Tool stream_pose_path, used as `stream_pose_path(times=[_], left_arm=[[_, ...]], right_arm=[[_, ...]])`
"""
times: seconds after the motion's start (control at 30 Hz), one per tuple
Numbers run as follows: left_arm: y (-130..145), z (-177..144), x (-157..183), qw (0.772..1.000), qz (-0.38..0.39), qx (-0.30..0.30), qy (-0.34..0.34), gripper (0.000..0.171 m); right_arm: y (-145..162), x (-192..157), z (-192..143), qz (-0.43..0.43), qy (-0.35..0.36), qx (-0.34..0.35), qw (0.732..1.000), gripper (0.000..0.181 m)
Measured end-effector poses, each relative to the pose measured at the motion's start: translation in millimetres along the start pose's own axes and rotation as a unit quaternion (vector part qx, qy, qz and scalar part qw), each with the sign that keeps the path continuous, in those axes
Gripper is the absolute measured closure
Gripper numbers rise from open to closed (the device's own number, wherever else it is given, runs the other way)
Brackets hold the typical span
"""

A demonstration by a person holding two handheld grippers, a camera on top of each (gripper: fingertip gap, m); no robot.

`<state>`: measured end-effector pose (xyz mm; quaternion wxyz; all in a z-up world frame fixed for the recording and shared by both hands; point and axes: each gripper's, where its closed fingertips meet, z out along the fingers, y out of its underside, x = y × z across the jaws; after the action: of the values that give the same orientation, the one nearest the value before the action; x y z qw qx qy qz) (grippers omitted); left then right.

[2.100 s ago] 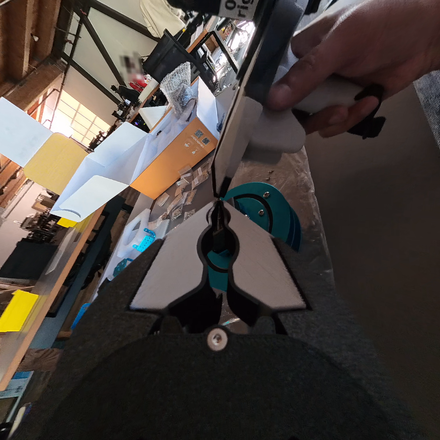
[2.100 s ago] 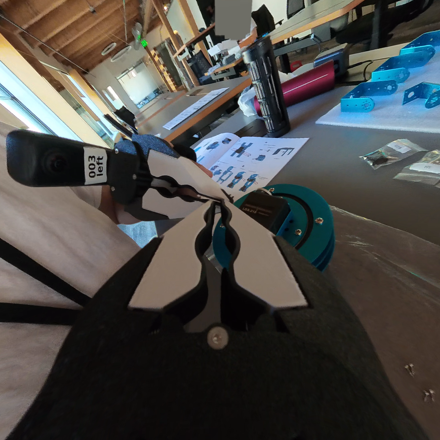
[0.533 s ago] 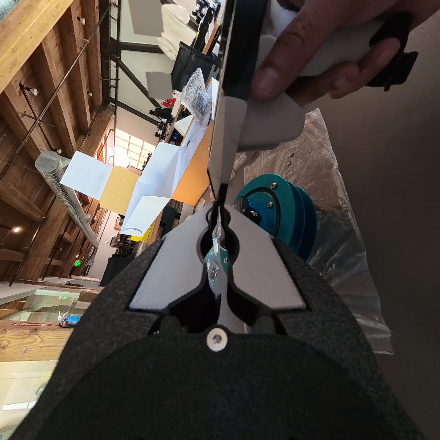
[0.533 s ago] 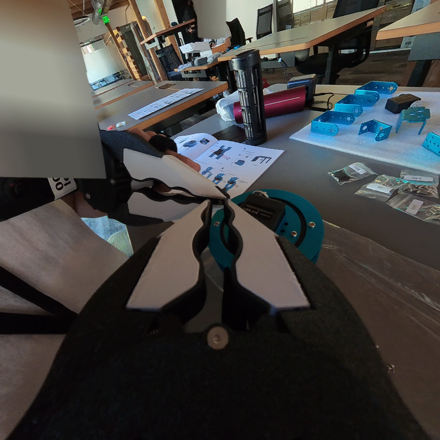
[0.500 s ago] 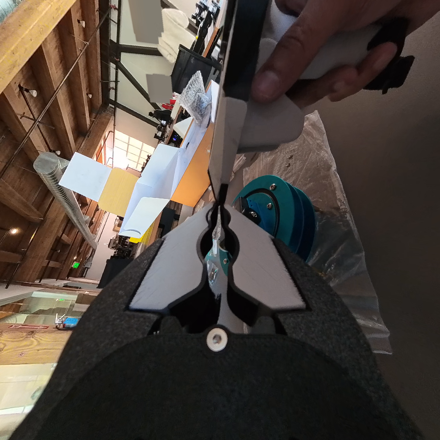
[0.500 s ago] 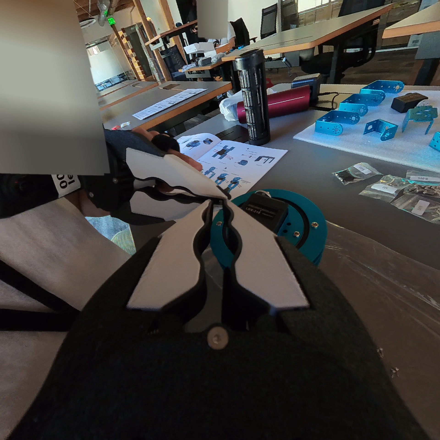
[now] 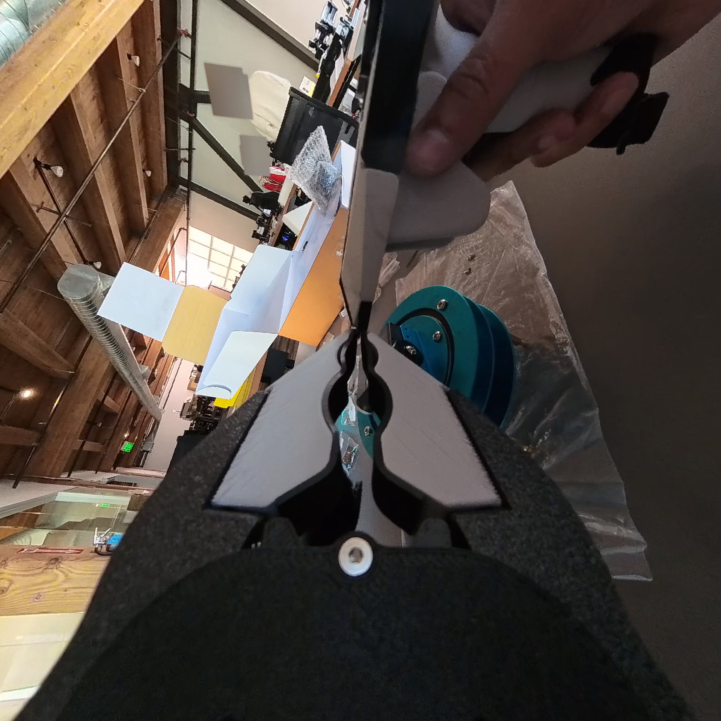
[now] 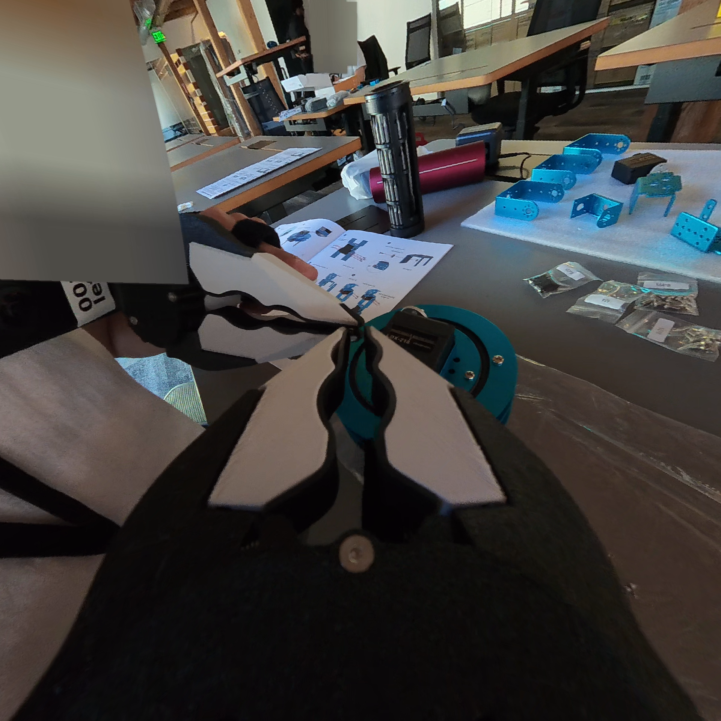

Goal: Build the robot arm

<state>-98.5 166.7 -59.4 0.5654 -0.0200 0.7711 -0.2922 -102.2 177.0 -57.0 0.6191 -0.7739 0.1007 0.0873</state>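
Two grippers' jaws pinching small clear bag (image 7: 351, 433), teal disc (image 8: 460, 363) beyond

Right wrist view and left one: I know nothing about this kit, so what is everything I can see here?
round base: one, teal with a black block on top, on the clear plastic sheet
clear plastic sheet: one, on the grey table
booklet: one, white, open, behind the base
cylinders: black one upright, red one lying behind it
brackets: about six, blue, on a white foam sheet
parts packets: several, clear, right of the booklet
box: one, orange and white, open, far side
small bag: one, clear, pinched in the left gripper
left gripper: shut
right gripper: shut, tip to tip with the left
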Motion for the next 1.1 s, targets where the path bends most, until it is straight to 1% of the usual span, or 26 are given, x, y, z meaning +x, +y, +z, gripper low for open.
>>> stream_pose_path(times=[0.3,0.37,0.5,0.63,0.8,0.9,1.0,1.1], left_arm=[[1.4,-0.2,2.3,1.0,0.0,-0.001,0.001,0.171],[-1.5,-1.5,3.0,1.0,-0.006,0.007,0.005,0.171],[-6.5,-4.3,2.6,1.0,0.003,0.019,0.003,0.171],[-5.6,-3.5,4.3,1.0,0.021,0.015,0.001,0.171],[-9.0,-3.6,2.3,1.0,0.001,0.025,0.001,0.17],[-9.4,-4.5,1.2,1.0,-0.011,0.028,0.005,0.167],[-7.4,-4.2,2.7,1.0,0.001,0.024,0.005,0.171],[-7.8,-3.6,3.5,1.0,0.014,0.027,0.001,0.171]], right_arm=[[3.2,1.4,-0.6,-0.001,-0.007,-0.005,1.0,0.179],[2.2,-3.4,-1.3,0.007,-0.028,-0.001,1.0,0.179],[1.4,-7.6,-4.1,0.056,-0.076,0.014,0.995,0.177],[3.4,-7.5,-3.5,0.053,-0.086,0.013,0.995,0.18],[-0.1,-7.7,-7.5,0.081,-0.111,0.033,0.99,0.181],[1.5,-6.6,-8.4,0.081,-0.108,0.034,0.99,0.181],[2.8,-6.0,-8.6,0.084,-0.107,0.035,0.99,0.181],[2.5,-3.9,-9.2,0.083,-0.101,0.04,0.991,0.181]])
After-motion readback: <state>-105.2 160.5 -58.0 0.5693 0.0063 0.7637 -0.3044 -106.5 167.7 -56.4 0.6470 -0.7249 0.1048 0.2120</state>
